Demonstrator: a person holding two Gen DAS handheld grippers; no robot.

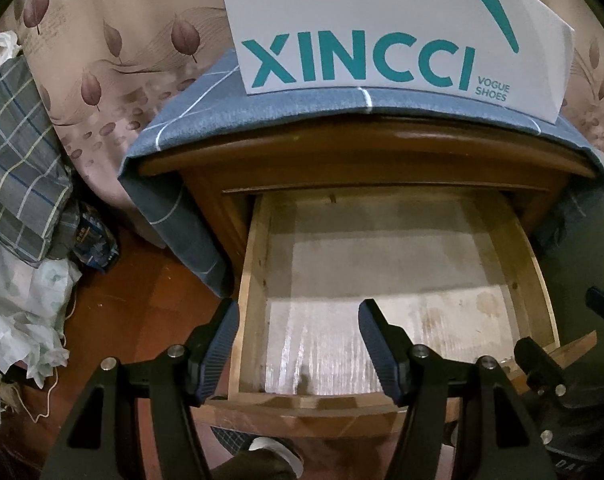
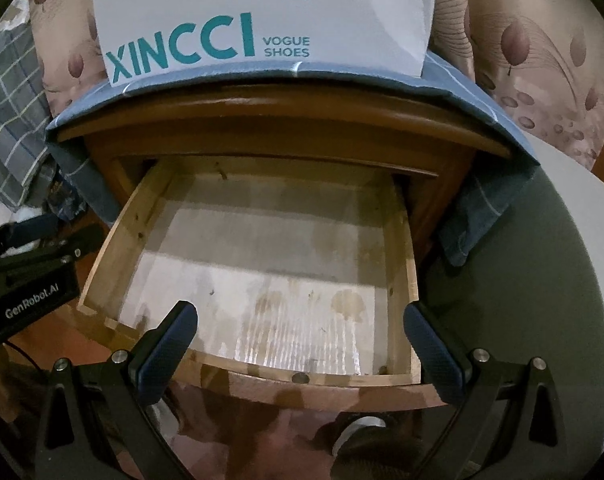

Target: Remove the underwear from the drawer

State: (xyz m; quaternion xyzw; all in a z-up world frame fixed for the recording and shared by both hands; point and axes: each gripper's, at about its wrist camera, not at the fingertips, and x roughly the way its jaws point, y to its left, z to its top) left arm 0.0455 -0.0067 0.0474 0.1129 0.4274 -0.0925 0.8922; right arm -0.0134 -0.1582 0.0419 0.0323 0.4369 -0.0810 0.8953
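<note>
Fingers [image 2: 432, 344] spread apart above the open drawer's [image 2: 402, 240] front edge

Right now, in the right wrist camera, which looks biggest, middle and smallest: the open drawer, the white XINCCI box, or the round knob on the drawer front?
1. Open drawer, biggest.
2. White XINCCI box, though it is cut off at the top.
3. Round knob, clearly smallest.
</note>
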